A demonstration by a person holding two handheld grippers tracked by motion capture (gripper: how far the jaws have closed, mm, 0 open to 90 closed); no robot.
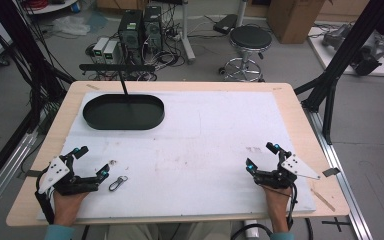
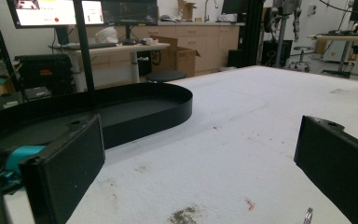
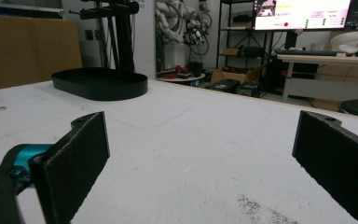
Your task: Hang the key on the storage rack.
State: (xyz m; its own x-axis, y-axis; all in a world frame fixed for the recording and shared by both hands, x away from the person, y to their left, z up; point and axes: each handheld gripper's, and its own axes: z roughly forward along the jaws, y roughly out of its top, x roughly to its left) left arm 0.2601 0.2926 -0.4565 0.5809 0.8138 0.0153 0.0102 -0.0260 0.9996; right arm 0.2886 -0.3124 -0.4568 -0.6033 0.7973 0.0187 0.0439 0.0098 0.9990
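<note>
High view showed the left gripper near the table's near-left corner, jaws spread wide and holding nothing. A small metal clip lay on the white mat just right of its nearer jaw, apart from it. A tiny pale bit sat close to that same jaw tip; what it was could not be told. The black oval tray stood well ahead of the left gripper, toward the far-left part of the mat.

The right gripper rested near the near-right edge of the mat, its jaws also wide apart and empty, well away from the left one.

In the left gripper view, the tray lay beyond the left jaw, and a sliver of metal showed at the bottom edge by the right jaw. In the right gripper view, the tray sat far off beyond the left jaw, with bare mat between the jaws.
</note>
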